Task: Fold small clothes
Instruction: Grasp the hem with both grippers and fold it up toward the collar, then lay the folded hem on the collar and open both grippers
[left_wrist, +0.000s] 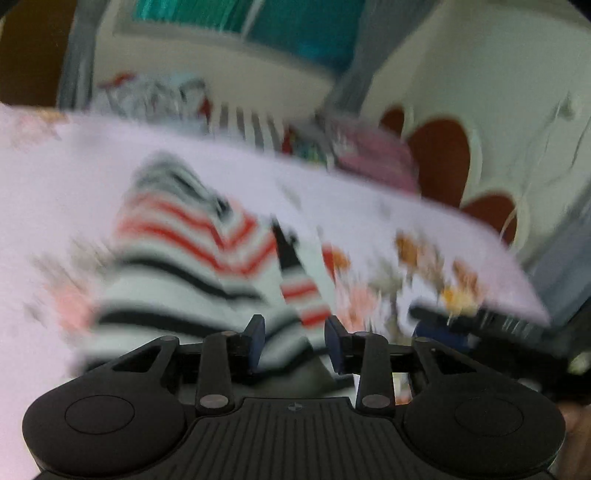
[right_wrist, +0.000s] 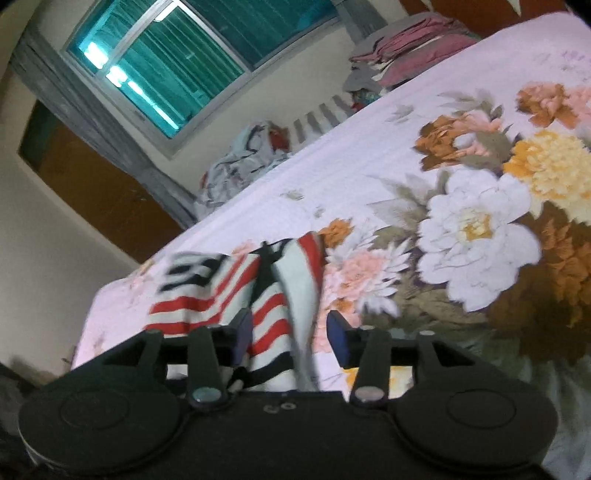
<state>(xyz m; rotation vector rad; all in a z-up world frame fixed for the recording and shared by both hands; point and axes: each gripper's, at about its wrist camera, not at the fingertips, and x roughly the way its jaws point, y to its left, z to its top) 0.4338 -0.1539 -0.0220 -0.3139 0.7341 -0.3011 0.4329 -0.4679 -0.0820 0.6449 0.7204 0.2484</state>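
A small striped garment, white with red and black stripes, lies bunched on the pink floral bedsheet. The left wrist view is motion-blurred. My left gripper is open, its jaws apart with the garment's near edge lying between them. In the right wrist view the same garment reaches down between the jaws of my right gripper, which is open; the cloth passes close to the left finger. Neither gripper pinches the cloth.
A heap of unfolded clothes lies at the bed's far edge. A stack of pink folded fabric sits near the headboard. A window with teal curtains and a brown door lie beyond.
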